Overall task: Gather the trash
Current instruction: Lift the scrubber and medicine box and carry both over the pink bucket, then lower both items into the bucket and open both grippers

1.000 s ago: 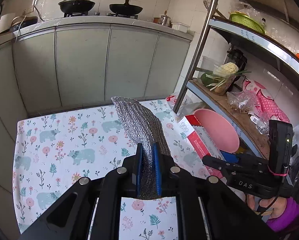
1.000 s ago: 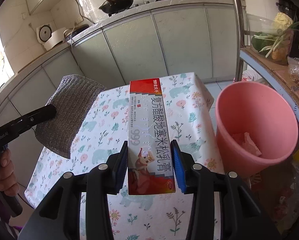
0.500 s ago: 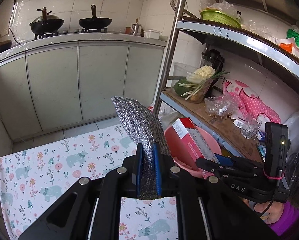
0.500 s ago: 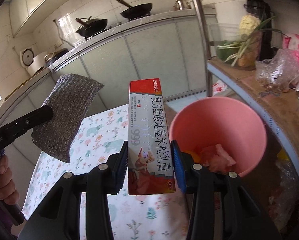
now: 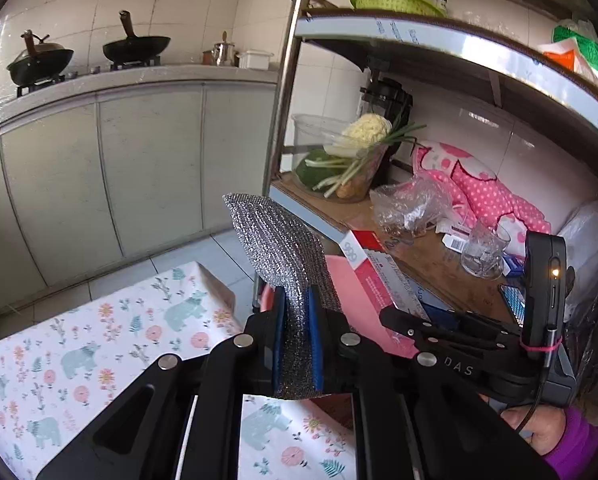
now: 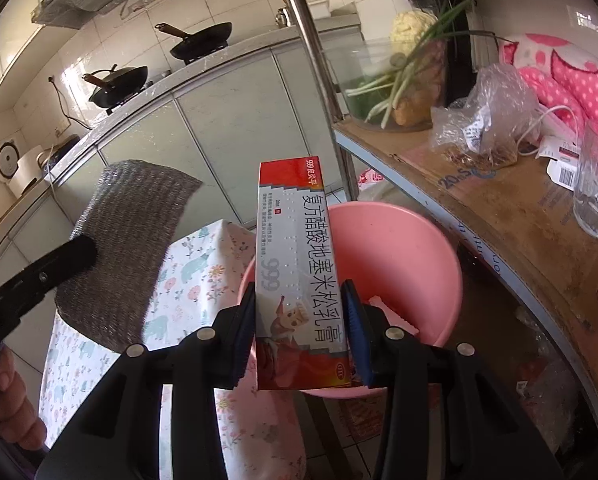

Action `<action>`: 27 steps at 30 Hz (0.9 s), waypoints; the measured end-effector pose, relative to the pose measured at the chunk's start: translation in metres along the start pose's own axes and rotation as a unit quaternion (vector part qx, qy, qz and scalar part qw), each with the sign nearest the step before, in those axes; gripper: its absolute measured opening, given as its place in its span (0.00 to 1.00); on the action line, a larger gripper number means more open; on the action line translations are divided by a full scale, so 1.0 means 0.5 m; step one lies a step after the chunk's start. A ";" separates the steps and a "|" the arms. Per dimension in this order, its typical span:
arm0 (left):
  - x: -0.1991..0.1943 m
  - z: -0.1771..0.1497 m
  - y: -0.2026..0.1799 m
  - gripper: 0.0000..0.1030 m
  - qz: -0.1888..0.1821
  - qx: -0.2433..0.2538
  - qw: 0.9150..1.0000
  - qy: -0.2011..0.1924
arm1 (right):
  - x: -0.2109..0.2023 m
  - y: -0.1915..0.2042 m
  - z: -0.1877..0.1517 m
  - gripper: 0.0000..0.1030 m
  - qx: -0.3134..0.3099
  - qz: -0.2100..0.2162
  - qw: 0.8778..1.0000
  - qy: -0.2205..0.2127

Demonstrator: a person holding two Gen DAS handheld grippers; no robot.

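My left gripper (image 5: 297, 340) is shut on a silver mesh scouring pad (image 5: 277, 248), which stands up from the jaws; the pad (image 6: 127, 252) also hangs at the left of the right wrist view. My right gripper (image 6: 301, 332) is shut on a red and white medicine box (image 6: 299, 276) with Chinese print, held upright over the near rim of a pink bin (image 6: 403, 252). The box (image 5: 379, 276) and the pink bin (image 5: 355, 296) lie just right of the pad in the left wrist view. Pink scraps lie at the bin's bottom.
A table with a floral bear-print cloth (image 5: 79, 344) ends beside the bin. A metal shelf rack (image 6: 499, 216) to the right holds a vegetable bowl, plastic bag, glass and pink cloth. Grey cabinets (image 5: 99, 168) with woks stand behind. A hand in a purple sleeve (image 5: 555, 436) holds the right gripper.
Both grippers have swept right, off the table toward the rack, each keeping its hold. The pink bin has come from the right side to directly under the box.
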State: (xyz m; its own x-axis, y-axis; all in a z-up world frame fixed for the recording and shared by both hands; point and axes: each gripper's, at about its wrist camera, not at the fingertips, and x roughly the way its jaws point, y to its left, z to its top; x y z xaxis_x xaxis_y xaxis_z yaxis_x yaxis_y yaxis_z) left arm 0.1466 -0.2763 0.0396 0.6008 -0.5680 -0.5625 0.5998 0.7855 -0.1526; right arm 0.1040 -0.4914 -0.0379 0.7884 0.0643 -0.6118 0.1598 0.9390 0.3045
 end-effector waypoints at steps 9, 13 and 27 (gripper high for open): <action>0.132 -0.026 -0.035 0.10 -0.014 0.006 0.999 0.050 | 0.057 -0.039 -0.010 0.41 0.012 -0.023 0.999 0.024; 0.182 -0.037 -0.037 0.10 -0.013 0.004 0.997 0.069 | 0.078 -0.056 -0.016 0.41 0.017 -0.034 0.999 0.035; 0.288 -0.071 -0.043 0.10 -0.001 0.007 0.993 0.117 | 0.159 -0.080 -0.030 0.41 0.023 -0.050 0.996 0.067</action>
State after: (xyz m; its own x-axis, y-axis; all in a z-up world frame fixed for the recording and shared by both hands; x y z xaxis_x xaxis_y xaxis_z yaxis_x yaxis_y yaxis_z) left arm 0.2012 -0.3664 -0.0672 0.4611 -0.4958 -0.7359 0.6098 0.7796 -0.1431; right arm 0.1512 -0.5189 -0.1098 0.6811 0.0184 -0.7320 0.2636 0.9265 0.2685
